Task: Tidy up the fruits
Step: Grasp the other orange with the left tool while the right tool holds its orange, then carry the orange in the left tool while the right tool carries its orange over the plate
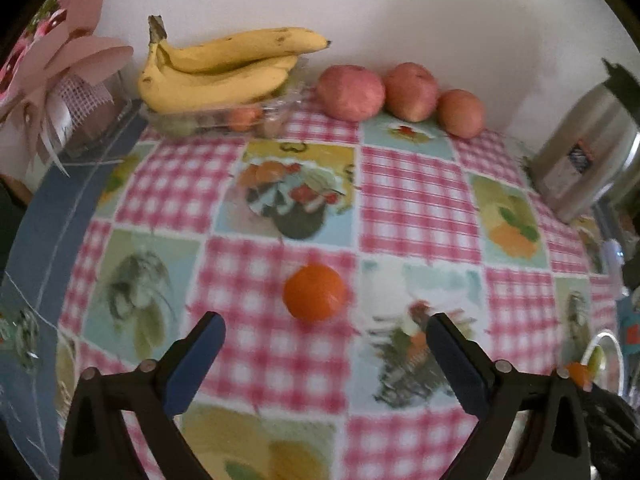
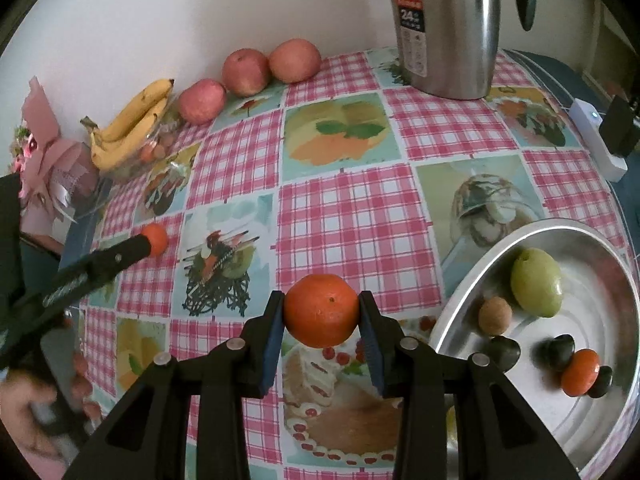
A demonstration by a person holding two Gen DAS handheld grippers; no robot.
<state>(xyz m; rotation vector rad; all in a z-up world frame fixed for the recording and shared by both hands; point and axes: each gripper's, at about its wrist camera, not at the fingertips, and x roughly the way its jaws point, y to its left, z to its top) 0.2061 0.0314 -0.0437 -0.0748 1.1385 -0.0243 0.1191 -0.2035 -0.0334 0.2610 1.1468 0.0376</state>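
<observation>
My right gripper [image 2: 322, 312] has its jaws clamped on a tangerine [image 2: 321, 310], held above the checked worktop [image 2: 352, 208] just left of the metal bowl [image 2: 480, 268], which holds a green fruit [image 2: 537, 282] and another tangerine [image 2: 580, 372]. My left gripper [image 1: 326, 326] has its jaws wide apart, nothing between them; a loose tangerine [image 1: 315, 293] lies on the cloth just beyond. Bananas [image 1: 216, 74] and apples [image 1: 351, 92] sit far back by the wall.
</observation>
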